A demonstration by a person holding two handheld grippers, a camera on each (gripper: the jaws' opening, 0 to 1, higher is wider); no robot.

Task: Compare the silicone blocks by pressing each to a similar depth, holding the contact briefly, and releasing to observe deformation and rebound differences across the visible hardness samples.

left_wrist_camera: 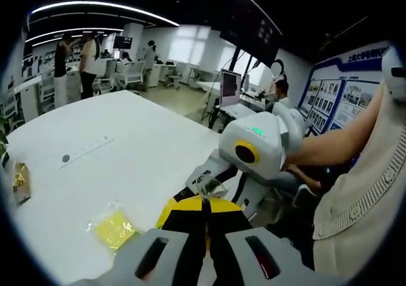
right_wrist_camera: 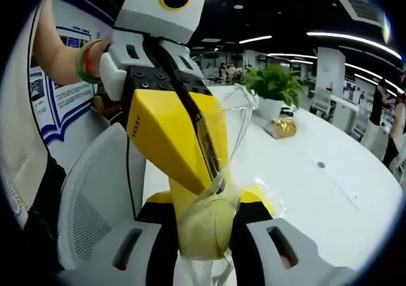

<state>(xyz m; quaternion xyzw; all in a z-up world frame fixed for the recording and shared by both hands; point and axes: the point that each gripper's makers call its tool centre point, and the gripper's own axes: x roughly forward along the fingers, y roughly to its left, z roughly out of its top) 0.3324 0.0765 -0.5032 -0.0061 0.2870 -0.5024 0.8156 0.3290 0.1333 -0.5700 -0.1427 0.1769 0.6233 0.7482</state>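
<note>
In the right gripper view, the right gripper (right_wrist_camera: 206, 235) has its jaws pinching a pale yellow-green silicone block (right_wrist_camera: 204, 226) sealed in a clear plastic bag (right_wrist_camera: 235, 124). Just above it the left gripper (right_wrist_camera: 212, 181), coming in from the upper left, has its yellow jaws pressed together on the same bag, so both tools hold it in the air near the table edge. The block looks soft and light and should give under a squeeze; the bag film is likely slippery, so a hold across the block's flat faces seems safer than on loose plastic.

Farther off on the white table (right_wrist_camera: 330, 197) sit a gold-wrapped packet (right_wrist_camera: 281, 127) and a potted plant (right_wrist_camera: 276, 86).

The left gripper view adds a second yellow bagged block (left_wrist_camera: 114, 227) lying on the table, well apart from the held one, and people standing in the far room. The right gripper view alone shows the pinched block itself
</note>
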